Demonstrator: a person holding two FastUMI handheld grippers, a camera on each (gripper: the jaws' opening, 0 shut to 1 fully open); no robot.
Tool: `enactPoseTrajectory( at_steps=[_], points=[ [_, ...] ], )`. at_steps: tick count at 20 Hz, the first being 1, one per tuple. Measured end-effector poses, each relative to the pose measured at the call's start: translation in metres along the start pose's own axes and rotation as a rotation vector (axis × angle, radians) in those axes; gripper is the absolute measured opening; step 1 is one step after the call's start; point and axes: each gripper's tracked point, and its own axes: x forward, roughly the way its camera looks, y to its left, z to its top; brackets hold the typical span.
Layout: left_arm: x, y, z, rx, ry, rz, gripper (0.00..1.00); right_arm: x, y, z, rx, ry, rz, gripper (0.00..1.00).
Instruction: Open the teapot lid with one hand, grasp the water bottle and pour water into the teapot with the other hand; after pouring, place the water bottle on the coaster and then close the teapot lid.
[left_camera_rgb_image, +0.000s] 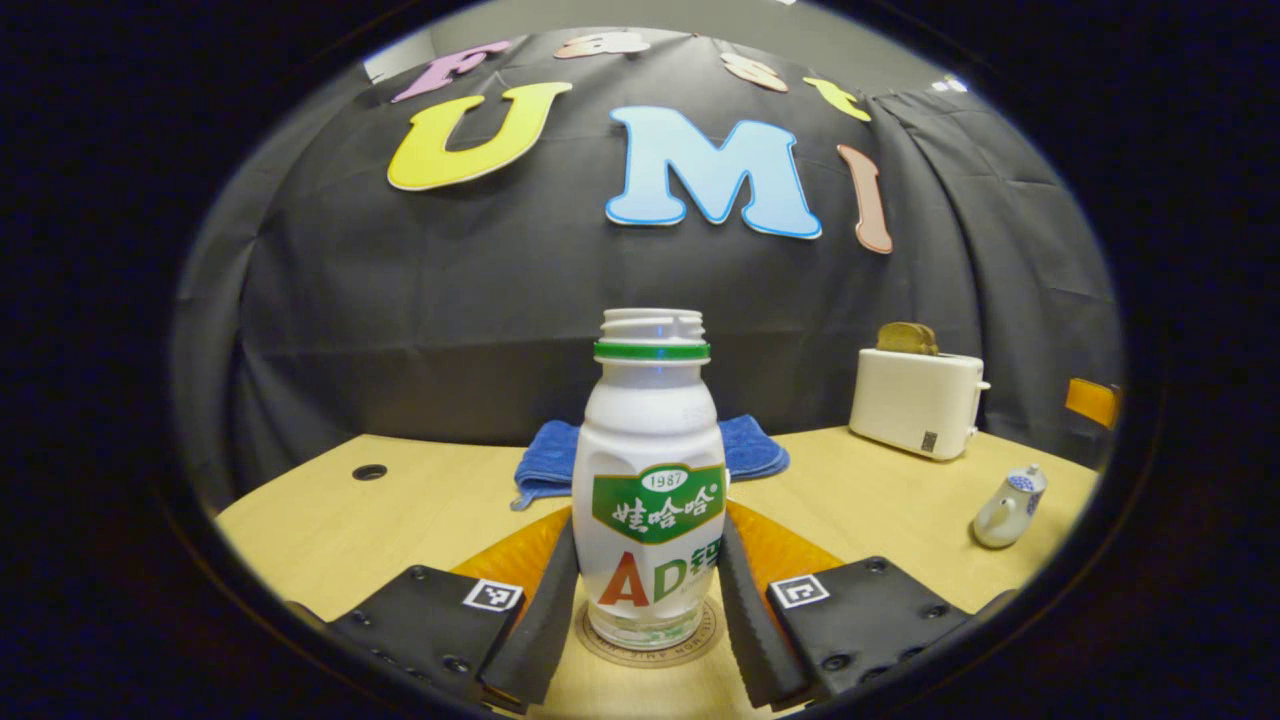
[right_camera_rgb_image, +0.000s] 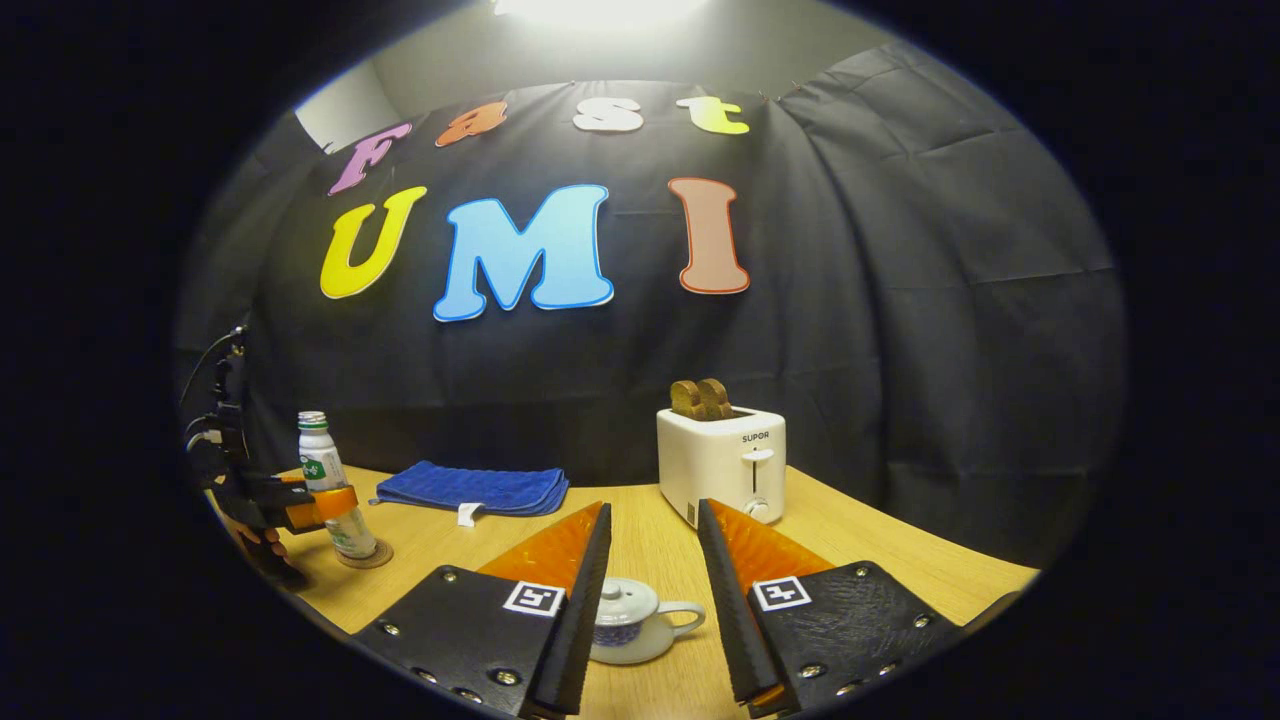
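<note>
Though capless, one bottle (left_camera_rgb_image: 650, 480) upright

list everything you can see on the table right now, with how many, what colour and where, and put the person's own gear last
water bottle: one, white with green label, uncapped, upright on the coaster
coaster: one, tan, under the bottle
teapot: one, white and blue, lid on, between the right tongs' fingers
towel: one, blue, folded, table's back
toaster: one, white, bread inside, back
table: one, light wood
left tongs: flanking the bottle
right tongs: open around the teapot

Glossy plastic bottle (left_camera_rgb_image: 650, 480), matt wood table (left_camera_rgb_image: 400, 510).
</note>
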Motion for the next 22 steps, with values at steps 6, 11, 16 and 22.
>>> enactPoseTrajectory(
  at_steps=[6, 11, 16, 22],
  points=[
    [0.0, 0.0, -0.001, 0.004, -0.004, -0.001, 0.8, 0.0, 0.003, -0.003, -0.005, 0.009, 0.012, 0.54],
    [-0.008, 0.006, 0.006, -0.072, -0.037, 0.0, 1.0, 0.0, 0.01, -0.007, -0.001, 0.02, 0.03, 0.54],
    [-0.02, -0.003, 0.003, -0.033, -0.032, -0.025, 1.0, 0.002, 0.011, -0.011, 0.0, 0.029, 0.04, 0.54],
    [-0.036, 0.008, 0.011, -0.036, -0.048, 0.008, 0.94, -0.001, 0.024, -0.011, -0.005, 0.018, 0.074, 0.54]
  ],
)
